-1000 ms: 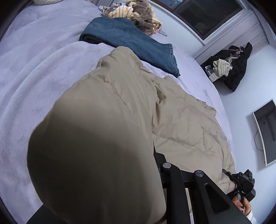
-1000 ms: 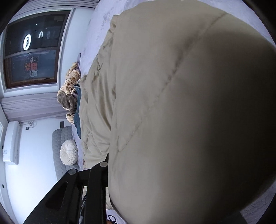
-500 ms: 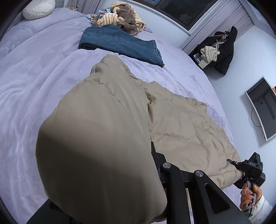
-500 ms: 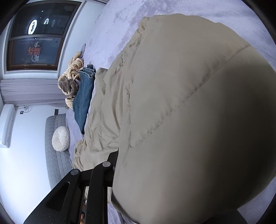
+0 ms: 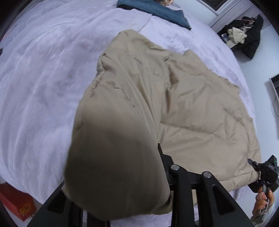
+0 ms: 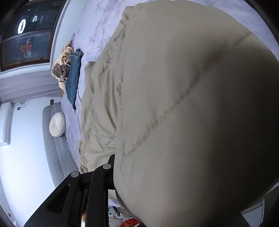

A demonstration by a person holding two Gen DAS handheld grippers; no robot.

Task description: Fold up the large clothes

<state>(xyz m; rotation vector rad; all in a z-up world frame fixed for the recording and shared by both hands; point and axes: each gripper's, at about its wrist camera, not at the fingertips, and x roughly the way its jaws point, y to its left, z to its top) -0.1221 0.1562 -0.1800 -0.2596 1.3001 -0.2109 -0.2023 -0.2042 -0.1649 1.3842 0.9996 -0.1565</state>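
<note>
A beige padded coat [image 5: 191, 104] is spread on the lilac bed [image 5: 43, 78]. One bunched edge is gripped by the left gripper [image 5: 122, 200], another by the right gripper [image 6: 157, 174]; both jaws have just been opening slightly.

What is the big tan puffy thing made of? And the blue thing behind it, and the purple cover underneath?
The tan jacket looks like smooth, slightly shiny woven shell over soft padding: stitched lines quilt it into puffy sections. The blue garment looks like denim, matte with a stitched hem, probably jeans. The lilac bed cover seems plush fleece or velvet: its nap shows brushed streaks.
</note>
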